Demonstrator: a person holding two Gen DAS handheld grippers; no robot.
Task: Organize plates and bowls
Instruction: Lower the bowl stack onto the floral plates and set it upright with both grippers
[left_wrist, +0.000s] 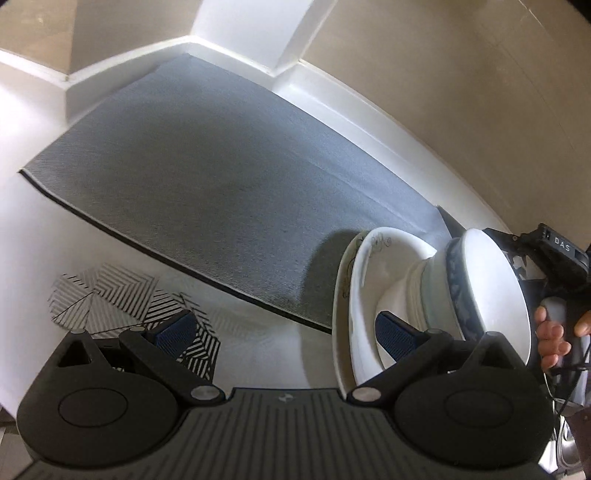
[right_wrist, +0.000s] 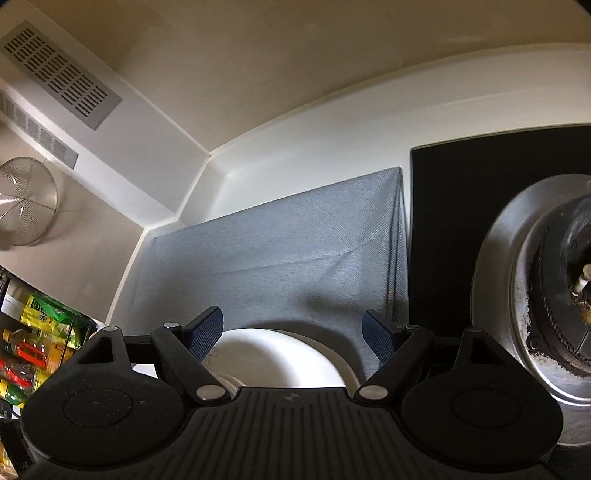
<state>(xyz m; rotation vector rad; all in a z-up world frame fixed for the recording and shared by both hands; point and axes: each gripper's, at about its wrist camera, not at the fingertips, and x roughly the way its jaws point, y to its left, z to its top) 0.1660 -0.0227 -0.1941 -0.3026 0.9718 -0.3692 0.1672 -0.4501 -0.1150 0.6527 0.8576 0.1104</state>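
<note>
A stack of dishes lies at the right edge of the left wrist view: a white plate with a thin drawn pattern (left_wrist: 349, 280), a white bowl (left_wrist: 391, 291), a blue-patterned bowl (left_wrist: 456, 284) and a larger white bowl (left_wrist: 498, 295). My left gripper (left_wrist: 284, 332) is open, its right finger in front of the white bowl and nothing pressed between the pads. My right gripper (right_wrist: 293, 330) is open just above the same stack. A white dish (right_wrist: 277, 358) shows under its jaws, with grey mat visible beside the right pad.
A grey mat (left_wrist: 207, 177) covers the white counter up to the wall. A black-and-white striped flat piece (left_wrist: 107, 295) lies by my left finger. A black cooktop (right_wrist: 443, 221) with a steel burner (right_wrist: 535, 295) lies right of the mat. A hand (left_wrist: 550, 339) grips the right tool.
</note>
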